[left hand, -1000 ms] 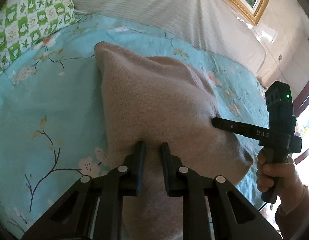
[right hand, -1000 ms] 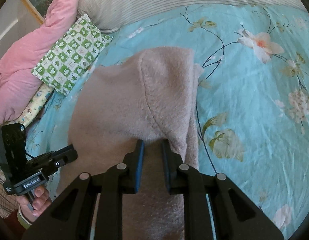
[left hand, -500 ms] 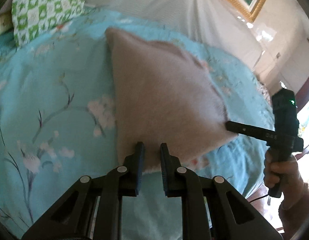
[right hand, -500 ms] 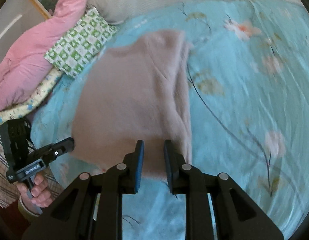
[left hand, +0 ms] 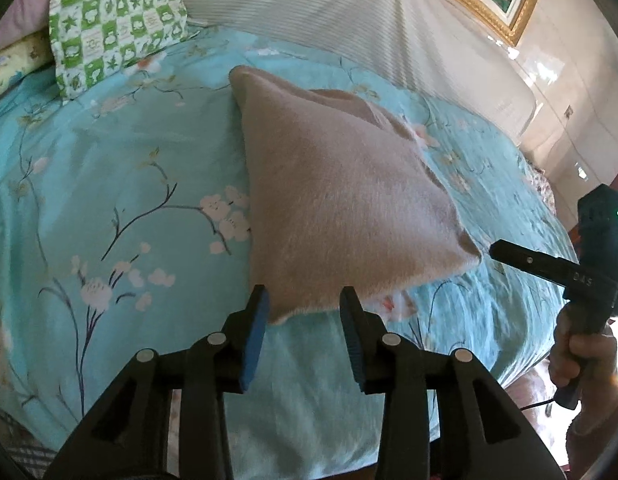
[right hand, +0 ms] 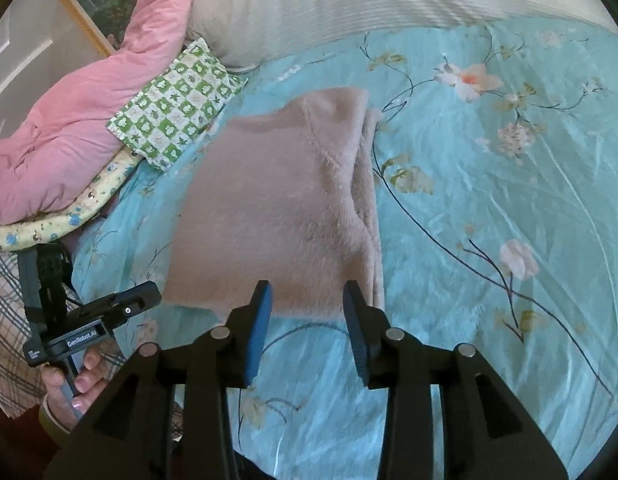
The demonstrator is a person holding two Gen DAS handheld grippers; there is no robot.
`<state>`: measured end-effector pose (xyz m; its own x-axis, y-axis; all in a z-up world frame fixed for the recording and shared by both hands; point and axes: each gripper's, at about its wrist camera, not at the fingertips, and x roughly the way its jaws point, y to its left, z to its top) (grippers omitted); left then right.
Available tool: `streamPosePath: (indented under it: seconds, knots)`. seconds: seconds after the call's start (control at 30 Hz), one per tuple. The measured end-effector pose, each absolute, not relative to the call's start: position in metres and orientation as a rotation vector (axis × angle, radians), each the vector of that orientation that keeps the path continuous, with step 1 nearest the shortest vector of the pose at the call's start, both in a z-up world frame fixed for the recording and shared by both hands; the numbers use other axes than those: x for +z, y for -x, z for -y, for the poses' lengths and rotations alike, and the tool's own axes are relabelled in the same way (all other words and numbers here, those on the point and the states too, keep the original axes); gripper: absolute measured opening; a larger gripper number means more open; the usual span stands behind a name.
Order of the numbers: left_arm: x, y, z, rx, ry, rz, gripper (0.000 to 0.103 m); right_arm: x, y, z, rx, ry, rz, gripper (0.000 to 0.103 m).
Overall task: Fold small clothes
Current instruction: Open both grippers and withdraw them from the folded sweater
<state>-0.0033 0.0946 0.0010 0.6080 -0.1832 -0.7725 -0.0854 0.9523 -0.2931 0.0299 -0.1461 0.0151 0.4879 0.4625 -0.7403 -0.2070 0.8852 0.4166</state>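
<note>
We found the left gripper [left hand: 303,306] with its jaws spread apart and empty; half a second before, they had been nearly together on the near hem of the folded sweater [left hand: 341,200]. The right gripper [right hand: 307,302] showed the same change, its jaws wide apart with nothing between them. Both had released. The sweater lay flat just ahead of each pair of fingertips, its near edge level with them, resting on the blue floral bedsheet [left hand: 109,184]. Farther out, beyond the garment and to the left, lay the green checked pillow [left hand: 117,20]. We judged that this fold had been set down and that the garment was either finished or ready for one further fold.
</note>
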Motion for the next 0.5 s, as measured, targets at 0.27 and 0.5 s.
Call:
streamPosePath:
  seconds: [0.27,0.5]
  knots:
    - [-0.001,0.025,-0.090,-0.033,0.279,-0.925,0.049,0.013,-0.003,0.145,0.397,-0.266,-0.986,0.045]
    - [-0.002,0.042,-0.081,-0.009,0.223,-0.920,0.064,0.003,0.022,0.132,0.406,-0.182,-0.997,0.054]
